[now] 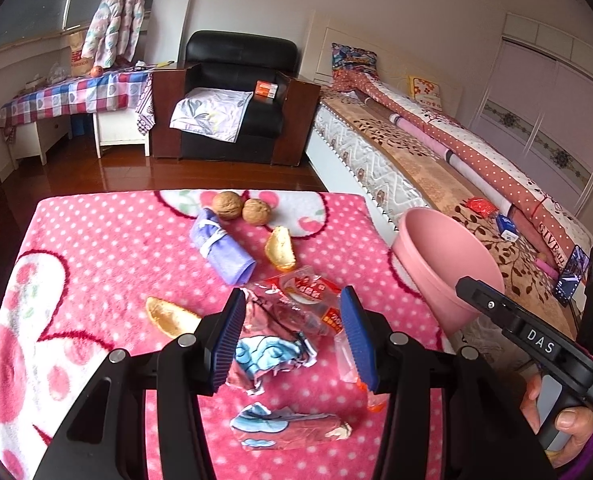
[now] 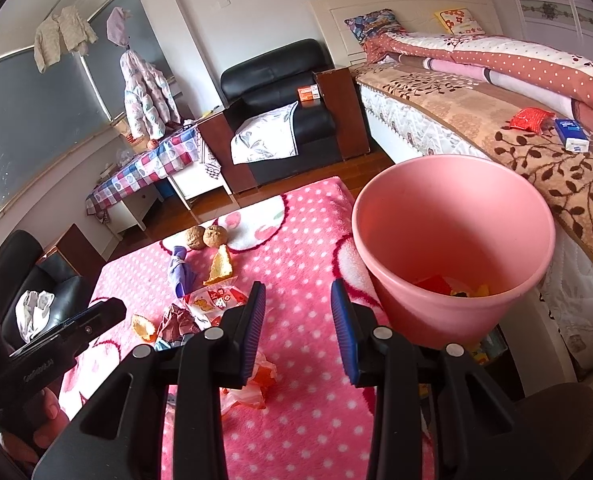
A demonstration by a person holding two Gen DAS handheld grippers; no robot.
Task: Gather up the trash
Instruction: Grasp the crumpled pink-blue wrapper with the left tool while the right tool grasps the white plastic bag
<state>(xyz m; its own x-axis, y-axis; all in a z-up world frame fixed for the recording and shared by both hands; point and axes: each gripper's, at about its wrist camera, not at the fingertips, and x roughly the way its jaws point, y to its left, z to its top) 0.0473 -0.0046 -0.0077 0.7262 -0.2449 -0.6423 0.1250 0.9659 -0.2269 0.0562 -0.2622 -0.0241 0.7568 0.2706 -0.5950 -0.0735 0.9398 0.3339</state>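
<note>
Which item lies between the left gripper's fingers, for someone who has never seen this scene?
Start at the pink dotted blanket, near the pink bin. Between the open left gripper lies a crumpled wrapper: brown-red foil with a light-blue picture. The clear red-printed bag behind it is see-through, and the flatter matching wrapper lies nearer the camera.

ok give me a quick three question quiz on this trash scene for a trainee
1. True or false: the pink bin already holds some trash.
2. What lies between the open fingers of the left hand-held gripper? A) crumpled wrappers B) a walnut C) the purple cloth roll
3. How many walnuts sit at the far edge of the pink blanket?

Key: 1 true; 2 A; 3 two
</note>
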